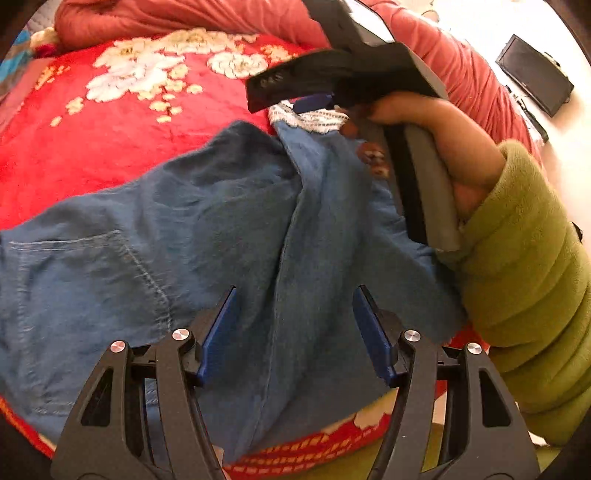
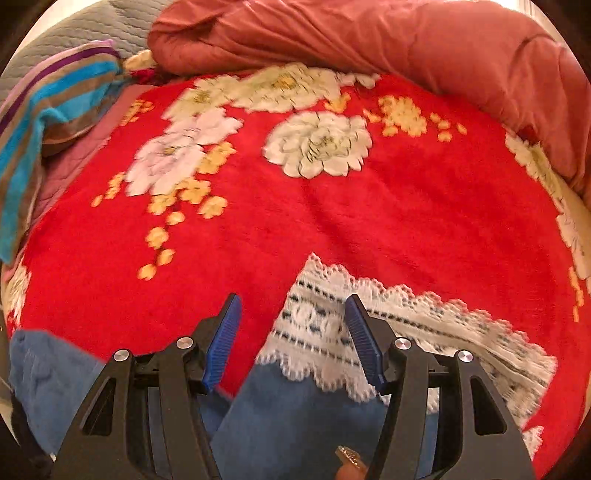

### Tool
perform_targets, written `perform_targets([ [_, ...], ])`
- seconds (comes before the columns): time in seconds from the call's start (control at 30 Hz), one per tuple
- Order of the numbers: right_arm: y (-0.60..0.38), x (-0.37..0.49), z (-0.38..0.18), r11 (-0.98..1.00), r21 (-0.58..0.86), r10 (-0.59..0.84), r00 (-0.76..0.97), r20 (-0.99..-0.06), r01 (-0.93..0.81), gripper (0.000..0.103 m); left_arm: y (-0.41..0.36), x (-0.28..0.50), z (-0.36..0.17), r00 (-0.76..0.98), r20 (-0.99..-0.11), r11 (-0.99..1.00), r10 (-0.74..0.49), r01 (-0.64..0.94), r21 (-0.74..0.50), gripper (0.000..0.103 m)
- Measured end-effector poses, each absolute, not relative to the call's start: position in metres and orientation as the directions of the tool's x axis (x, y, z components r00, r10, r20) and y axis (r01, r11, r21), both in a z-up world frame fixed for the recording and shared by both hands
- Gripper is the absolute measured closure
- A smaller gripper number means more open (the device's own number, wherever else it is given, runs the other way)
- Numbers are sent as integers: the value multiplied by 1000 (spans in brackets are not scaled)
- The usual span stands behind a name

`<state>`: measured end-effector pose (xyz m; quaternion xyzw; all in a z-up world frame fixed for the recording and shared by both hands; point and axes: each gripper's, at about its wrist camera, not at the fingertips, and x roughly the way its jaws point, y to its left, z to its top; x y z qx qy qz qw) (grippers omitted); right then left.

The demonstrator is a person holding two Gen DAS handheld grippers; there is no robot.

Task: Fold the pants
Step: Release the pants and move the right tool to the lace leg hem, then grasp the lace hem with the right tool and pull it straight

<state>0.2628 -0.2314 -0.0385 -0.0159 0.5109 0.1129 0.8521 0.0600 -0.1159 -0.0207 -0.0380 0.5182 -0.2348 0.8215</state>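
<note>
Blue denim pants (image 1: pixel 192 229) lie spread on a red floral blanket (image 1: pixel 110 140), with one leg folded over and a white lace hem (image 1: pixel 314 120) at its far end. My left gripper (image 1: pixel 295 295) is open above the pants, near their waist end with a back pocket (image 1: pixel 92 280) to the left. My right gripper (image 2: pixel 291 302) is open just over the lace hem (image 2: pixel 369 332) of the blue leg (image 2: pixel 295 417). In the left wrist view the right gripper (image 1: pixel 314 103) is held by a hand in a green sleeve (image 1: pixel 524 277).
A rolled salmon-red quilt (image 2: pixel 369 37) lies along the far side of the bed. A striped towel (image 2: pixel 48 110) and grey quilted cover (image 2: pixel 92 26) sit at the far left. A black monitor (image 1: pixel 535 81) stands on the floor to the right.
</note>
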Motion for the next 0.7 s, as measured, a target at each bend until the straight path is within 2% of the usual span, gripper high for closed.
perform_targets([
  [0.07, -232, 268, -44, 979, 41, 131, 468, -874, -198, 48, -117, 60, -26, 347, -834, 885, -429, 345, -312, 43],
  [0.1, -233, 269, -46, 980, 26, 118, 474, -873, -197, 54, -117, 59, -27, 349, -834, 886, -427, 347, -309, 43],
  [0.13, -235, 270, -46, 980, 16, 111, 478, -871, -198, 69, -118, 58, -27, 352, -834, 886, -425, 350, -304, 43],
  [0.17, -240, 270, -45, 980, 27, 121, 484, -867, -198, 80, -118, 57, -26, 353, -834, 886, -425, 351, -302, 43],
  [0.23, -252, 268, -39, 979, 81, 165, 493, -854, -187, 93, -120, 58, -24, 359, -832, 887, -423, 354, -298, 43],
  [0.6, -339, 182, 52, 958, 241, 283, 645, -710, -155, 94, -124, 55, -14, 418, -825, 904, -380, 357, -235, 43],
  [0.67, -357, 155, 68, 957, 254, 281, 670, -687, -141, 94, -123, 52, -9, 444, -823, 913, -354, 356, -201, 56],
  [0.7, -363, 145, 72, 955, 262, 284, 673, -683, -137, 94, -124, 49, -6, 460, -821, 915, -338, 364, -172, 80],
])
